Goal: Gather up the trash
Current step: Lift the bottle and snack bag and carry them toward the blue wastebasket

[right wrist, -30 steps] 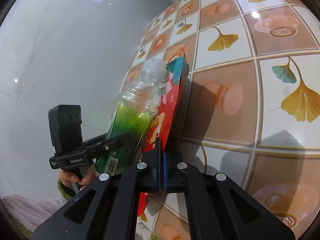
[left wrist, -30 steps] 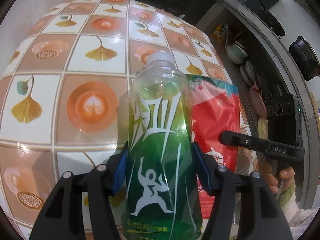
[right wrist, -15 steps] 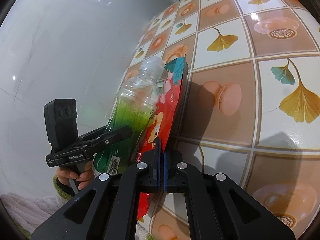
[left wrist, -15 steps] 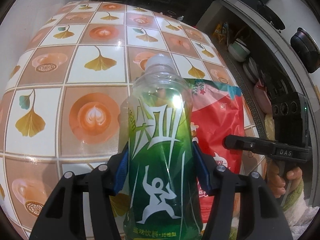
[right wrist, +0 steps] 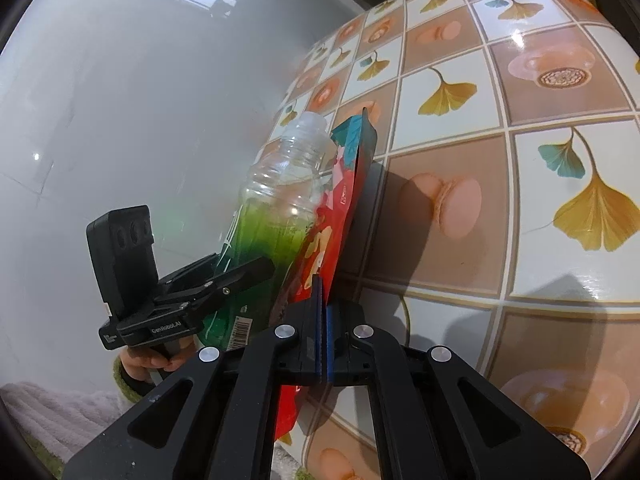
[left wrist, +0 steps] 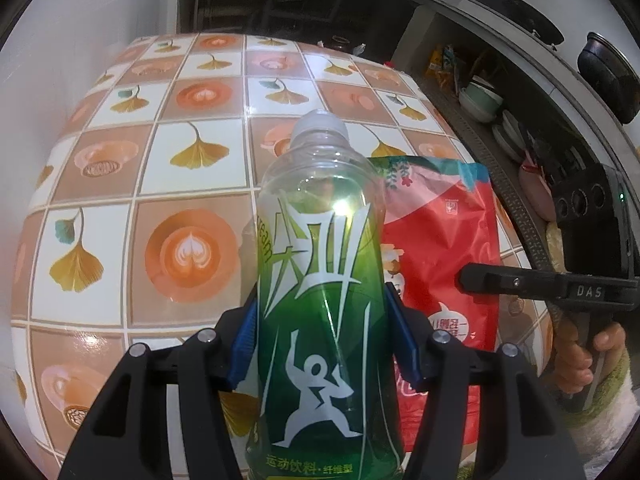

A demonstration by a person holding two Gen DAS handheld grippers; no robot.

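— Where do we have the green bottle point(left wrist: 320, 300)?
— Centre of the left view, clamped between the left gripper point(left wrist: 322, 344)'s half-spread blue pads.
— And the red snack bag point(right wrist: 340, 216)?
— Mid-frame in the right view, pinched edge-on in our fully closed right gripper point(right wrist: 322, 336), touching the bottle, above the tiled table point(right wrist: 520, 160).

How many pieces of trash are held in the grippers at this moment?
2. The green bottle sits between the left gripper's pads; the red bag is pinched in the right gripper, beside the bottle. More may lie out of view.
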